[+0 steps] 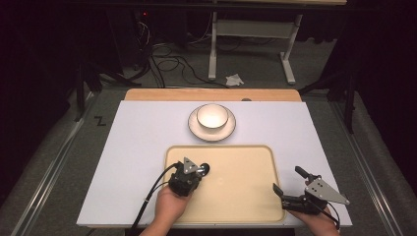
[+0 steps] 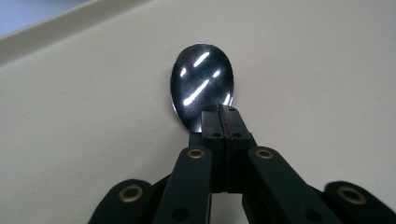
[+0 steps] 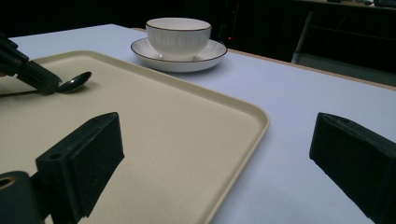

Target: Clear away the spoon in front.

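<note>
A shiny metal spoon lies low over the cream tray, its bowl sticking out past my left gripper, whose jaws are shut on its neck. In the high view the left gripper is over the tray's left part, with the spoon bowl at its tip. From the right gripper view the spoon and the left gripper's tip show at the far left. My right gripper stands open at the tray's right edge, nothing between its jaws. A white bowl sits on a saucer beyond the tray.
The tray rests on a white table sheet with a wooden strip at its far edge. Behind the table are a dark floor with cables and a white frame leg.
</note>
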